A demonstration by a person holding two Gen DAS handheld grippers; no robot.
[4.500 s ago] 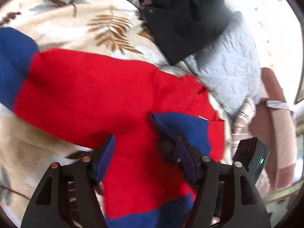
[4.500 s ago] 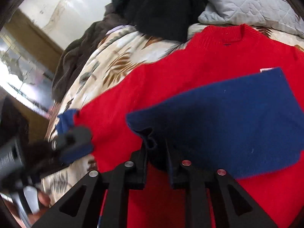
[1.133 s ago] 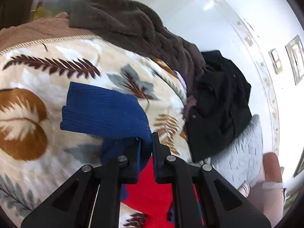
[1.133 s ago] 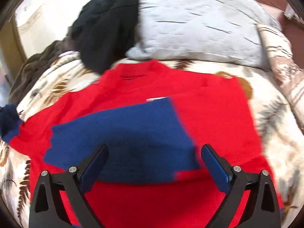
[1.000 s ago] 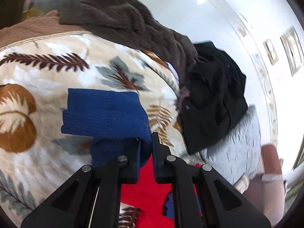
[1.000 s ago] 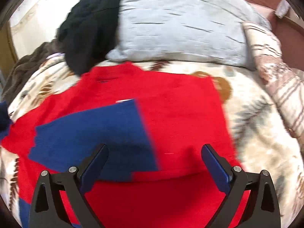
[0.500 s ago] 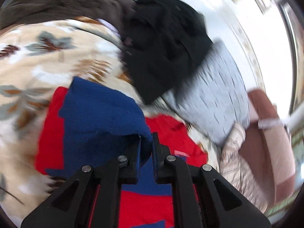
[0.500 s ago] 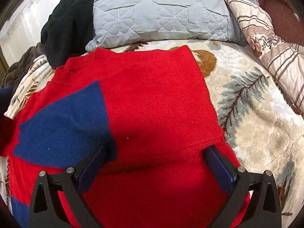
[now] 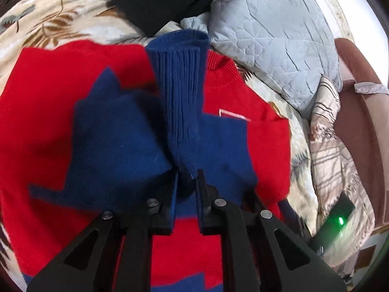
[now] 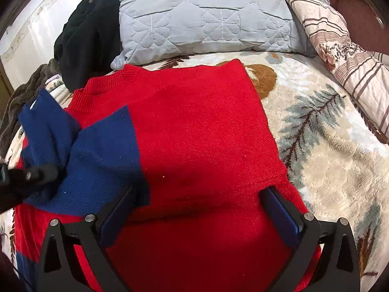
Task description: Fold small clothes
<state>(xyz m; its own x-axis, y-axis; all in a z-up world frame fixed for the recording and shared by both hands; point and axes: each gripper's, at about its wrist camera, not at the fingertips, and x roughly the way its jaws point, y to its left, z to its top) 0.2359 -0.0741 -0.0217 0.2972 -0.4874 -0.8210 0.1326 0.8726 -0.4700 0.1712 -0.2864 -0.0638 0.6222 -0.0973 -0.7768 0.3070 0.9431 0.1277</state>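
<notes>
A red sweater (image 9: 48, 97) (image 10: 206, 133) with blue sleeves lies flat on a leaf-print blanket (image 10: 328, 158). My left gripper (image 9: 187, 180) pinches one blue sleeve (image 9: 180, 85) near its ribbed cuff, and its jaws are opening with the cloth still between them. The sleeve hangs over the sweater's chest, cuff towards the collar. The other blue sleeve (image 10: 104, 150) lies folded across the chest. My right gripper (image 10: 199, 194) stands wide open just above the red body, nothing between its fingers. The left gripper (image 10: 29, 175) shows at the left edge of the right wrist view.
A grey quilted pillow (image 10: 206, 12) and a black garment (image 10: 85, 36) lie beyond the collar. A striped pillow (image 10: 352, 48) sits at the right. A dark device with a green light (image 9: 338, 221) and a brown chair (image 9: 359, 97) are beside the bed.
My left gripper has carried the blue sleeve from out over the blanket inward across the sweater's chest. The right gripper, which let go of the other sleeve earlier, stays open and nearly still.
</notes>
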